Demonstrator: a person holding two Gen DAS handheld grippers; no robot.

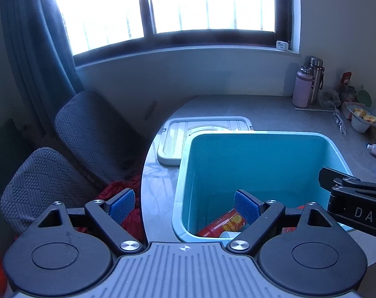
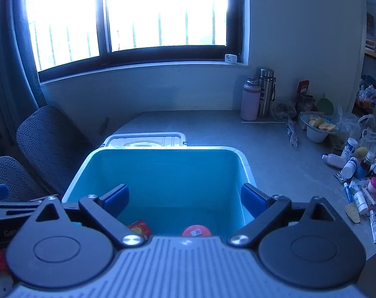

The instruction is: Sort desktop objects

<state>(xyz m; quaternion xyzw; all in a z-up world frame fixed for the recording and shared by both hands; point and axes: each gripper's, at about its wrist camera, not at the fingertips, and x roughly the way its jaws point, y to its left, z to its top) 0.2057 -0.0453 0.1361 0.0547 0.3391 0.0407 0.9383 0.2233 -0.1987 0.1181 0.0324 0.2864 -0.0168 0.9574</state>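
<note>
A blue plastic bin stands open on the grey table; it also shows in the right wrist view. Inside lie a red-and-yellow packet, also seen from the right wrist, and a red-capped item. My left gripper is open and empty, over the bin's left rim. My right gripper is open and empty above the bin's near side; its body shows in the left wrist view. A pile of small bottles and tubes lies at the table's right edge.
The bin's grey lid lies flat behind the bin. A pink bottle and a steel flask stand by the wall. A bowl of fruit sits right of them. Two grey chairs stand left of the table.
</note>
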